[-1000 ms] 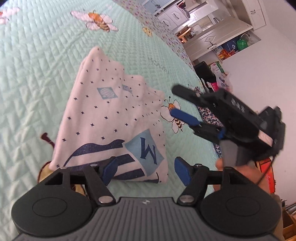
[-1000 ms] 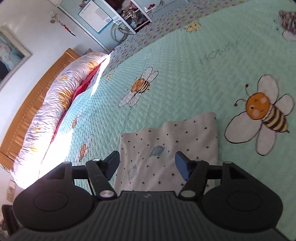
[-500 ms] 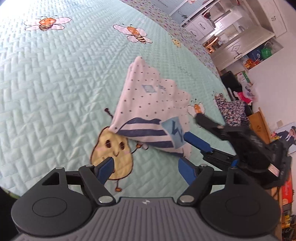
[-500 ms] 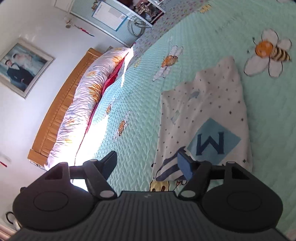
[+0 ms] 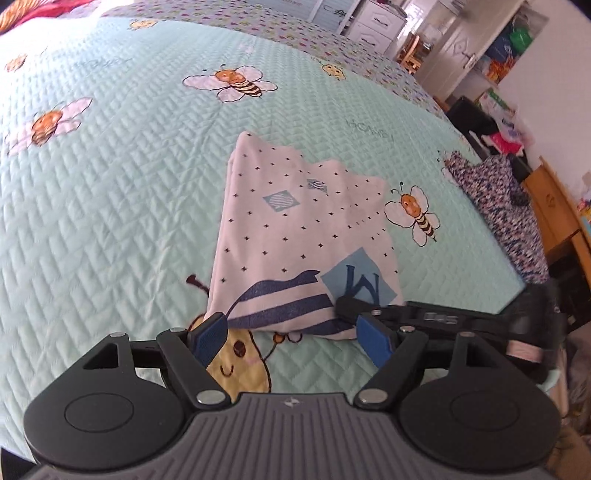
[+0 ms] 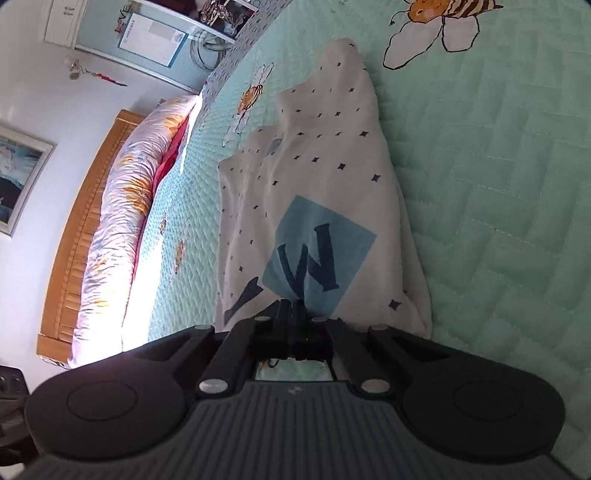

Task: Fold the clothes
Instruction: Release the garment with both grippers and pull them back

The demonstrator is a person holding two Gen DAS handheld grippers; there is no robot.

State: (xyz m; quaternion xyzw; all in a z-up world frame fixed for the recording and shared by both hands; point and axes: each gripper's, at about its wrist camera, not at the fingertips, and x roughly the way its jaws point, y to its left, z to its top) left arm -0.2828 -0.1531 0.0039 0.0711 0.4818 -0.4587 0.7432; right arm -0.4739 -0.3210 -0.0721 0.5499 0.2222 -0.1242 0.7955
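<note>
On the bee-print bed quilt [image 5: 110, 177] we see the folded white garment [image 5: 295, 236] lying flat; right gripper [image 6: 291, 306] clenched on its near edge, left gripper [image 5: 291, 339] released, hovering just before it.

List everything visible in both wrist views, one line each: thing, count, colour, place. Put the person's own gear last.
Folded garment: one, white with dark dots, navy stripes and a blue M patch, lying on the quilt.
Quilt: one, mint green with bee prints, covering the bed.
Rolled duvet: one, pale floral with red lining, along the headboard.
Headboard: one, wooden, against the wall.
Speckled cloth: one, navy and white, at the bed's far edge.
Cabinets: several, white, in the background.
Left claw: one, black with blue pads, open, near the garment's striped edge.
Right claw: one, black, shut on the garment near the M patch.
</note>
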